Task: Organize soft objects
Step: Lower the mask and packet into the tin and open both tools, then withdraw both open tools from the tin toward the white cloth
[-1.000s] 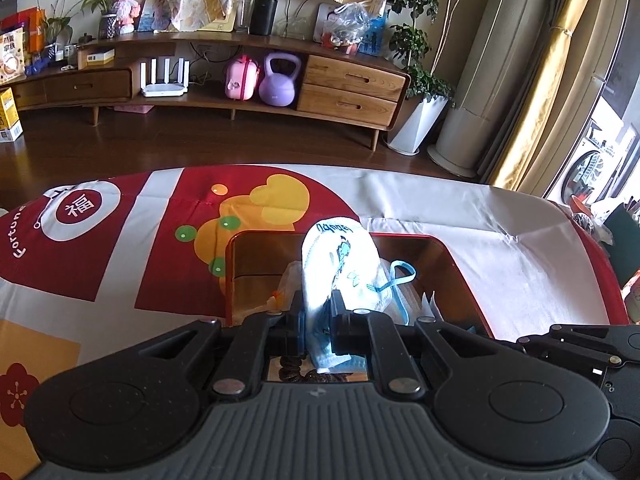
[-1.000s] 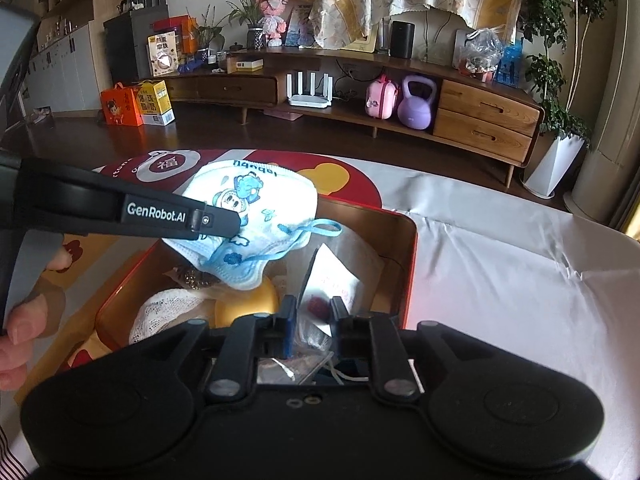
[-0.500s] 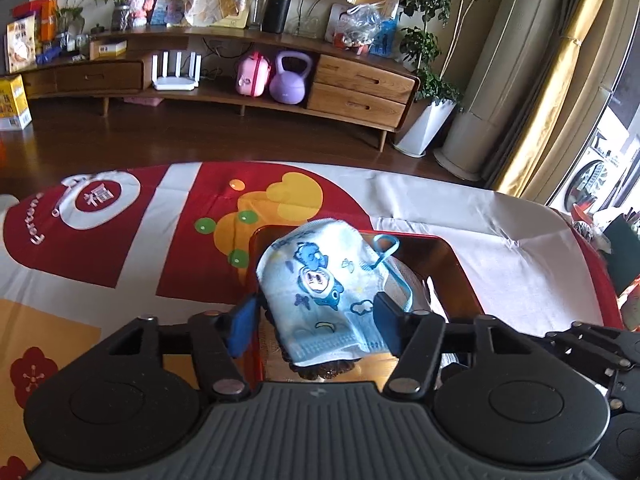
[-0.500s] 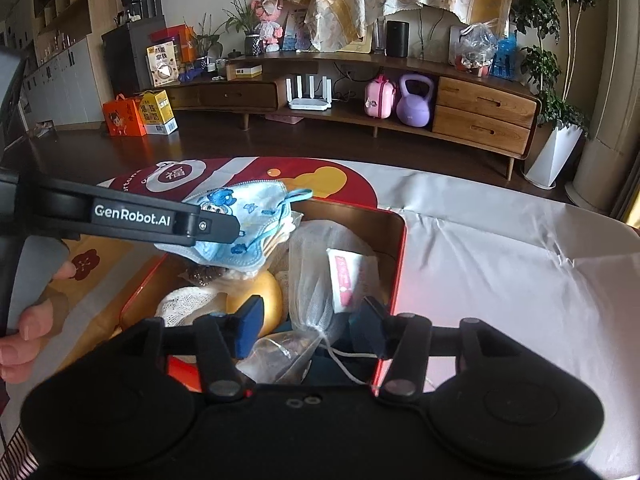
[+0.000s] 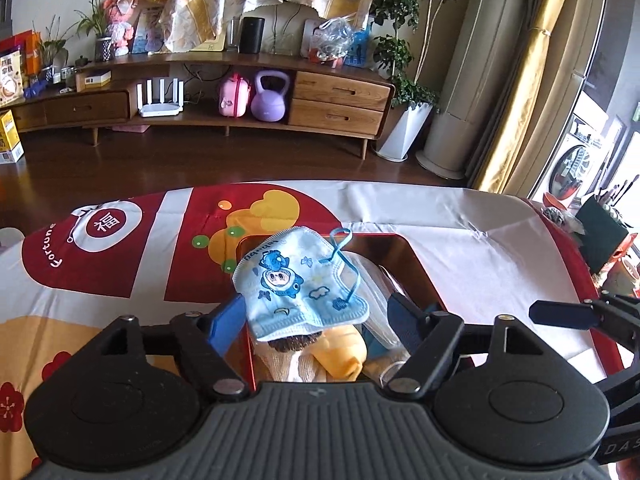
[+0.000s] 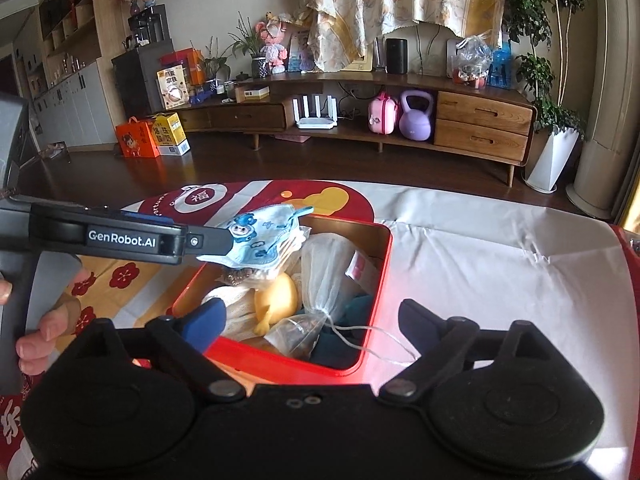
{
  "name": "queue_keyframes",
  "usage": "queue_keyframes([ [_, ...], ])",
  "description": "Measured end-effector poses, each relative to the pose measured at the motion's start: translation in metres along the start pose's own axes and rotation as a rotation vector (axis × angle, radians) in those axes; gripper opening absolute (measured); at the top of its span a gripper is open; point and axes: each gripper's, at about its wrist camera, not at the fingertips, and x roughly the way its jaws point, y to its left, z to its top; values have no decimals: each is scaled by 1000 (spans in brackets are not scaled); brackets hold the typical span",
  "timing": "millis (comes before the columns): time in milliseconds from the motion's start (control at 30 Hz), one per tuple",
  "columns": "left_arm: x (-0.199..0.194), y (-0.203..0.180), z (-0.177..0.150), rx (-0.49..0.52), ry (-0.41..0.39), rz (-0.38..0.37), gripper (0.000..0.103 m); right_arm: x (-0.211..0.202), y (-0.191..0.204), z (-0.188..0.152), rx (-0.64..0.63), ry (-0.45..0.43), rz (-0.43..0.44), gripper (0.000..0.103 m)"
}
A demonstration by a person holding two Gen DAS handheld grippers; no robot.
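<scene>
A light blue child's face mask [image 5: 298, 284] with cartoon prints lies loose on top of the pile in the red tin box [image 6: 382, 256]; it also shows in the right wrist view [image 6: 260, 236]. My left gripper [image 5: 320, 320] is open, its blue pads wide on either side of the mask, just above the box. My right gripper [image 6: 310, 322] is open and empty over the box's near edge. In the box lie a white mesh pouch [image 6: 334, 268], a yellow soft toy [image 6: 276, 300] and a white knitted cloth [image 6: 236, 308].
The box stands on a table with a red and white printed cloth [image 5: 120, 264]. The left gripper's arm [image 6: 120, 236] crosses the left of the right wrist view. A dark green holder [image 5: 600, 236] stands at the table's right edge. A wooden sideboard lies beyond.
My left gripper opened and let go of the mask, which dropped flat onto the pile. My right gripper also opened, releasing the mesh pouch, and both pulled back slightly.
</scene>
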Motion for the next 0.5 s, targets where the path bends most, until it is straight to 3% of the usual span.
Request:
queue_keyframes([
  [167, -21, -8, -11, 30, -11, -7, 81, -20, 5, -8, -8, -1, 9, 101],
  [500, -53, -29, -50, 88, 15, -37, 89, -52, 3, -40, -16, 9, 6, 102],
])
